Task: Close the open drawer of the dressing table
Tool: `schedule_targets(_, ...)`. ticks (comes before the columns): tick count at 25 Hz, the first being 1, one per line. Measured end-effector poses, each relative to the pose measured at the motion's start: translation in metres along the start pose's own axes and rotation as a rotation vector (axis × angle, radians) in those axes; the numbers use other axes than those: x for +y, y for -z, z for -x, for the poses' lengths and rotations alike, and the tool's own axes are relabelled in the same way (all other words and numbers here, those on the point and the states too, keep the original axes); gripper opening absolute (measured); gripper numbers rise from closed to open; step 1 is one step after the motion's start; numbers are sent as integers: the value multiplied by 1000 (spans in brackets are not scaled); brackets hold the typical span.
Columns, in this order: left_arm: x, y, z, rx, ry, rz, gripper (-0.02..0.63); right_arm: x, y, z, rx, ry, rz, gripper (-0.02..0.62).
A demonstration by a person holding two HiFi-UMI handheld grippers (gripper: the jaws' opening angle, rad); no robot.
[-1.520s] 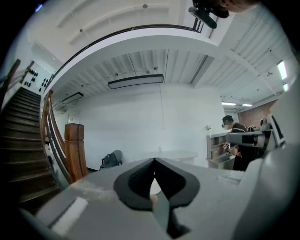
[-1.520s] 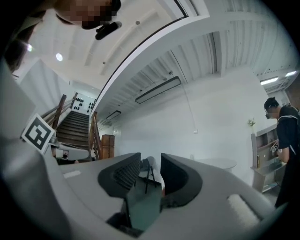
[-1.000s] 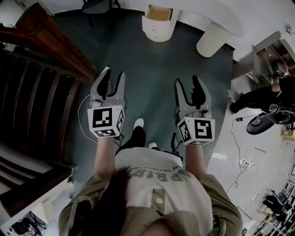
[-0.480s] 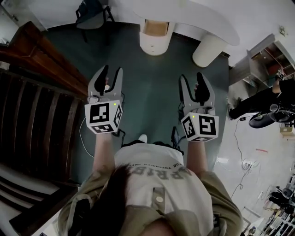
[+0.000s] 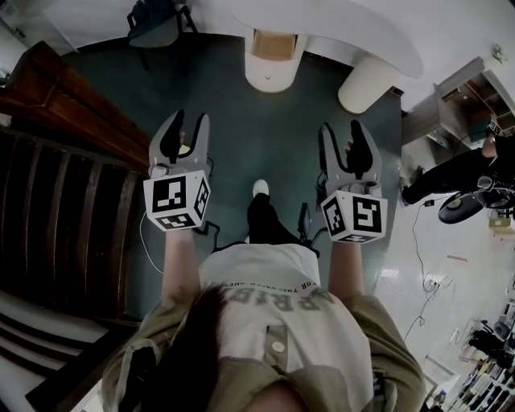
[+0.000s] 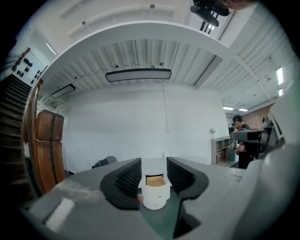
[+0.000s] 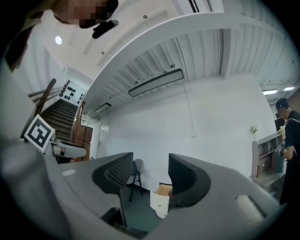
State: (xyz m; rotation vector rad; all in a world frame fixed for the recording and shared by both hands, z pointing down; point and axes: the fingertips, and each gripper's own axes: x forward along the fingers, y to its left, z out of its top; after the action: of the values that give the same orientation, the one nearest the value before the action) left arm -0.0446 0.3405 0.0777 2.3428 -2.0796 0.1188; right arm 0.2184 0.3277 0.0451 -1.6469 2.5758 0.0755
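The white dressing table (image 5: 354, 24) stands ahead across the dark green floor. Its rounded left pedestal has the top drawer (image 5: 273, 47) pulled out, showing a tan wooden inside. In the left gripper view the open drawer (image 6: 155, 180) shows between the jaws, far off; in the right gripper view the drawer (image 7: 163, 191) sits low between the jaws. My left gripper (image 5: 185, 129) and right gripper (image 5: 346, 137) are held out level in front of me, both open and empty, well short of the table.
A dark wooden staircase (image 5: 56, 185) and its railing run along the left. A chair (image 5: 157, 24) stands left of the table. A second white pedestal (image 5: 366, 84) is on the right. A person (image 5: 459, 173) and cables lie at the right on the pale floor.
I have stepped forward; one foot now shows ahead on the floor. Both grippers stay raised and open, and the table sits about as near as half a second ago.
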Motion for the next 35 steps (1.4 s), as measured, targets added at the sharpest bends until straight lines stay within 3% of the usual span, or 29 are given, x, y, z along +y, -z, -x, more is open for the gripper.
schedule_targets(13,41,14,-75,31,-13,10,181,-15,27,-84,38,13,-7,242)
schedule_targets(22,76,7,-156,48,-13,0,181,-33,43,-169,68,23,-29,242)
schedule_targets(35,120,-15,-274,5,-1,-35,181,-55,61,-283,42,44,-45,242)
